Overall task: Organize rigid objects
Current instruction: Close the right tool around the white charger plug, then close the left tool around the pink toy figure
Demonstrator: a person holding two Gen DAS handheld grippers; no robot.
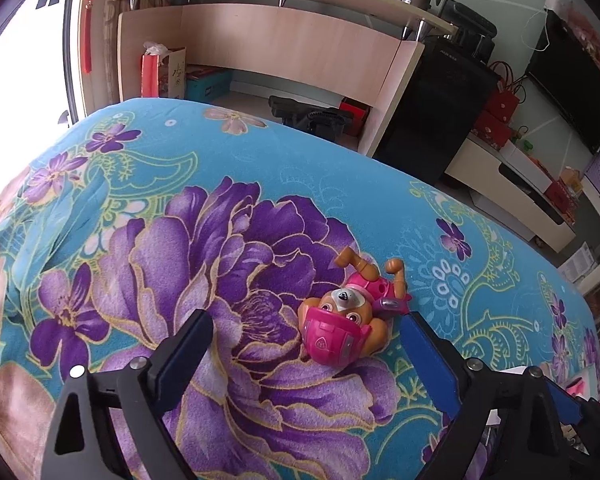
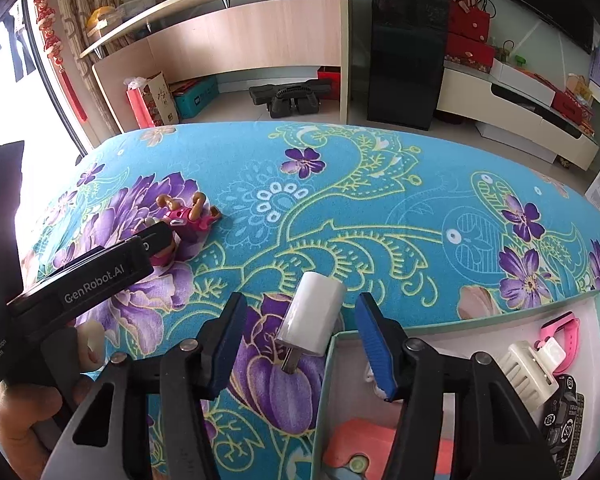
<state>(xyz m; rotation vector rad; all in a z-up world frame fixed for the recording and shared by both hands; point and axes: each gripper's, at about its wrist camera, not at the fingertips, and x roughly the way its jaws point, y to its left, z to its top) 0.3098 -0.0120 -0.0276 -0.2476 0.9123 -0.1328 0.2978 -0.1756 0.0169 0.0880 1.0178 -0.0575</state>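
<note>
Landmark: white box (image 2: 460,320), open, on the floral cloth (image 2: 340,200). White plug adapter (image 2: 312,316) lies just left of its near-left corner, between the right gripper's (image 2: 300,336) half-spread pads, untouched. Pink pup toy (image 1: 350,314) lies well left of the box with bare cloth all round it, between the left gripper's (image 1: 308,344) wide-spread pads, nothing held.
</note>
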